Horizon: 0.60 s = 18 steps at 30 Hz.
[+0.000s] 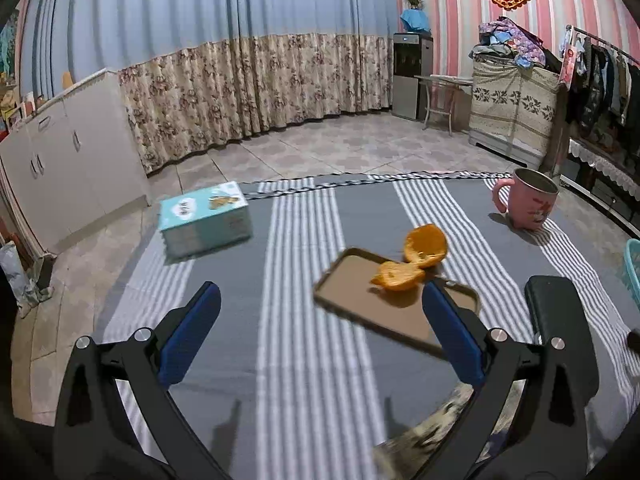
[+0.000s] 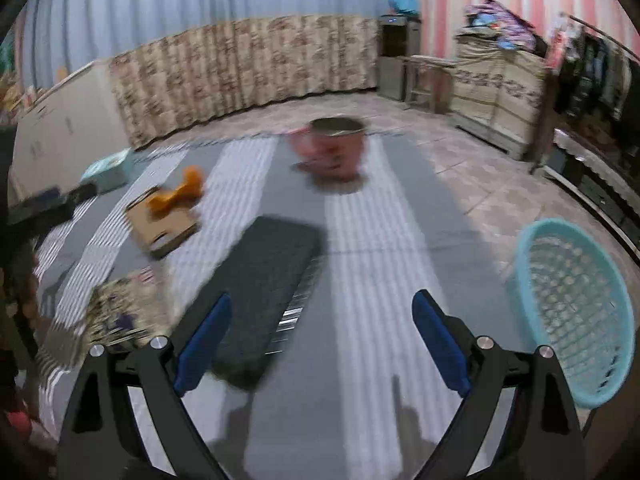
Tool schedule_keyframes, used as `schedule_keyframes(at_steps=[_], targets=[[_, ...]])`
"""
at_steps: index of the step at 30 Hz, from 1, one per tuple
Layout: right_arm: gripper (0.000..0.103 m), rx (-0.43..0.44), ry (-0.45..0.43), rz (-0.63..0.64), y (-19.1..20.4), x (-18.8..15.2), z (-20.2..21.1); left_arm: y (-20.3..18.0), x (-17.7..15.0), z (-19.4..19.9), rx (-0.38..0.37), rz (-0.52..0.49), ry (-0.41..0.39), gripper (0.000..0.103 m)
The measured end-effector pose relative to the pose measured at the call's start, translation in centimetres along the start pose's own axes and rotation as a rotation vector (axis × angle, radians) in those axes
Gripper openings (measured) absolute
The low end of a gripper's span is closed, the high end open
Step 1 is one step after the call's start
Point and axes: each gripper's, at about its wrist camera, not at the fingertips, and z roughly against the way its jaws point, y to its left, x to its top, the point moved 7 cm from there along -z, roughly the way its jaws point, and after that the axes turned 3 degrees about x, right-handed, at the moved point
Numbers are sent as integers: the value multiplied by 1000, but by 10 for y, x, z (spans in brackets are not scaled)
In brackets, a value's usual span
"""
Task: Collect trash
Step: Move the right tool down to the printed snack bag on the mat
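Reaching for the orange peel (image 1: pixel 416 260) risks dragging the phone (image 1: pixel 372 300) it partly rests on, mid-counter. Both the left tool (image 1: pixel 320 300) and right tool (image 2: pixel 320 316) are spread wide and empty. The basket (image 2: pixel 576 312) sits at the counter's right edge, easily knocked off.

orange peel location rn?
Left wrist view, centre-right: orange peel lies partly on the phone's far end, on the striped tablecloth, between the tissue box and pink mug.
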Motion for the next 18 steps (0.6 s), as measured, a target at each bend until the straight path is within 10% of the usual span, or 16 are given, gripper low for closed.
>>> schedule_keyframes(at_steps=[10,18], targets=[[90,77,98,178,114,-6,-39,53,-16,15,26,39,-10,97],[90,81,178,216,131,-4,-71,89,-22,15,47,77,-7,97]])
